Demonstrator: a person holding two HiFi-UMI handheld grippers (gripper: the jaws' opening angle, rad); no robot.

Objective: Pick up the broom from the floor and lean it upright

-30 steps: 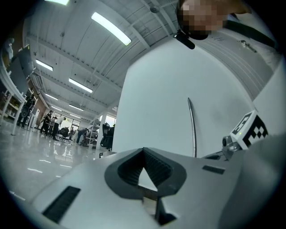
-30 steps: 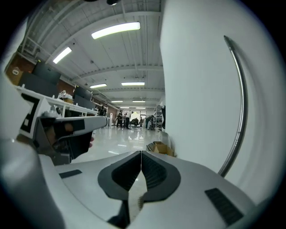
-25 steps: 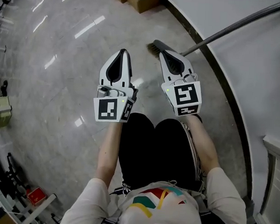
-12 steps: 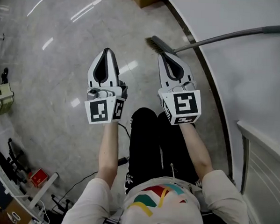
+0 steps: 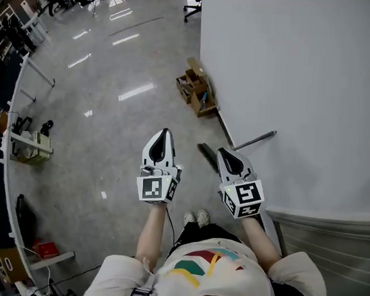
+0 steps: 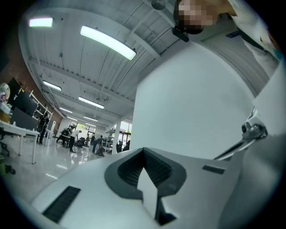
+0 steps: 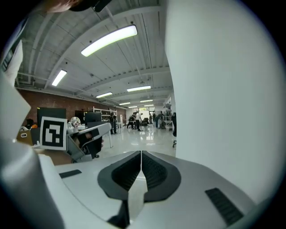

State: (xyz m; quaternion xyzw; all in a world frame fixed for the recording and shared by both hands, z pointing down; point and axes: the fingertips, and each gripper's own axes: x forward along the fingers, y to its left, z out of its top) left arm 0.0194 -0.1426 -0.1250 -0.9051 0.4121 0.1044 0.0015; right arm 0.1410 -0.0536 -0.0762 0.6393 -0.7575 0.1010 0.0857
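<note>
Both your arms reach straight forward at about the same height, forearms bare, the grippers side by side and well apart. Left gripper (image 5: 163, 134) points roughly level, jaws pressed together at the tip with nothing between them; its ribbed dark pads (image 6: 156, 168) leave only a small hollow behind the tip. Right gripper (image 5: 224, 152) tilts a bit downward, jaws also pressed together and empty, ribbed pads (image 7: 154, 172) meeting along one seam.

The broom (image 5: 207, 157) is below and between the two grippers, held by neither. Its dark brush head rests on the floor (image 5: 99, 127) and its thin grey handle (image 5: 254, 140) slants up against the white wall (image 5: 299, 88). The right gripper's body covers the part where handle meets head. Can't tell whether the handle tip touches the wall.

The floor is glossy grey stone with light streaks, the wall plain and matte. Open cardboard boxes (image 5: 197, 89) sit by the wall's base further on, contents too small to read.
</note>
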